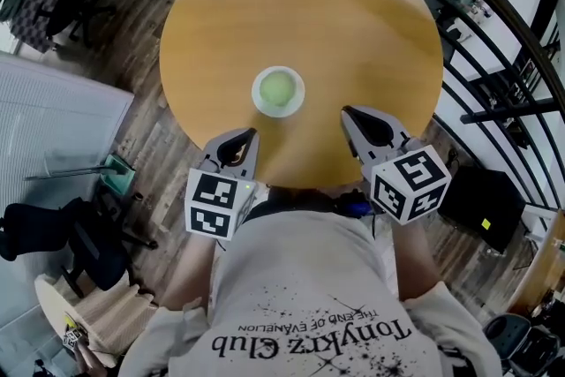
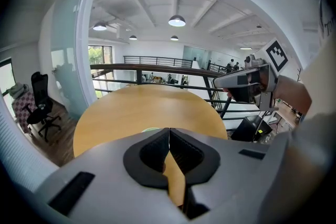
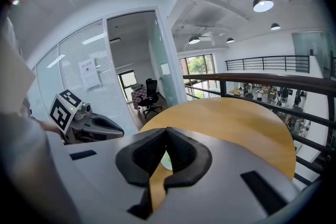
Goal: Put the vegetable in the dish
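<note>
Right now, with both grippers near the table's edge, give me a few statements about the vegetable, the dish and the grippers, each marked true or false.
1. The green vegetable lies inside the white dish. True.
2. The left gripper holds the vegetable. False: its jaws are shut on nothing, and it is short of the dish.
3. The dish stands on the round wooden table. True.
4. The right gripper has its jaws wide apart. False: they are shut together, with nothing between them.
5. The two grippers sit at the dish's far side. False: both are at the table's near edge, by the person.
</note>
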The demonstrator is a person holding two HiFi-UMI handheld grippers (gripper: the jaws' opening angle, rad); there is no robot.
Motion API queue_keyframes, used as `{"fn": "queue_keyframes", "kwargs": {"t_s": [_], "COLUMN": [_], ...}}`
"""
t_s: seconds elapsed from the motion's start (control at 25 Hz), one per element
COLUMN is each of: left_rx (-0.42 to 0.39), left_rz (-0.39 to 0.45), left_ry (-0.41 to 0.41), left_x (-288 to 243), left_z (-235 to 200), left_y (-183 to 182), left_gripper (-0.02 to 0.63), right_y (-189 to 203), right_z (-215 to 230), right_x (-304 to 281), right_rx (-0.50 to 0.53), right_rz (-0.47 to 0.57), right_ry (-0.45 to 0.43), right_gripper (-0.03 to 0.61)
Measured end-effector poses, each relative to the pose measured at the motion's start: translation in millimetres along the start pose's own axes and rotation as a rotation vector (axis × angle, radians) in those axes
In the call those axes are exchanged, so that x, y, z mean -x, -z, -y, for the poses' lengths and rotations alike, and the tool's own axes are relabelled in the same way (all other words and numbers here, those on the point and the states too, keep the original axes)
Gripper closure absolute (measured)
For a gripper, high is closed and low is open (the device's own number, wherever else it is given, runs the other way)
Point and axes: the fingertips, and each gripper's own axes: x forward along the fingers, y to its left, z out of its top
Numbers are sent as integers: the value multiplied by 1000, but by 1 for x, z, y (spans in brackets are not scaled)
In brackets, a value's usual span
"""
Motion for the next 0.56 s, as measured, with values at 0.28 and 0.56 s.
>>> {"fn": "queue_keyframes", "kwargs": {"t_s": [0.28,0.56], "left_rx": [-3,7], "left_rz": [-11,3], "left_ry": [18,5], "left_x": [8,6], "left_z": [7,0], "left_y": [5,8], "left_gripper": [591,591], "right_y": [-5,-1], "right_z": [-8,-11], "right_x": [5,1], "right_rx": [10,21], "right_rz": [-1,-12], "right_ry": [-6,-17], "right_gripper": [563,563]}}
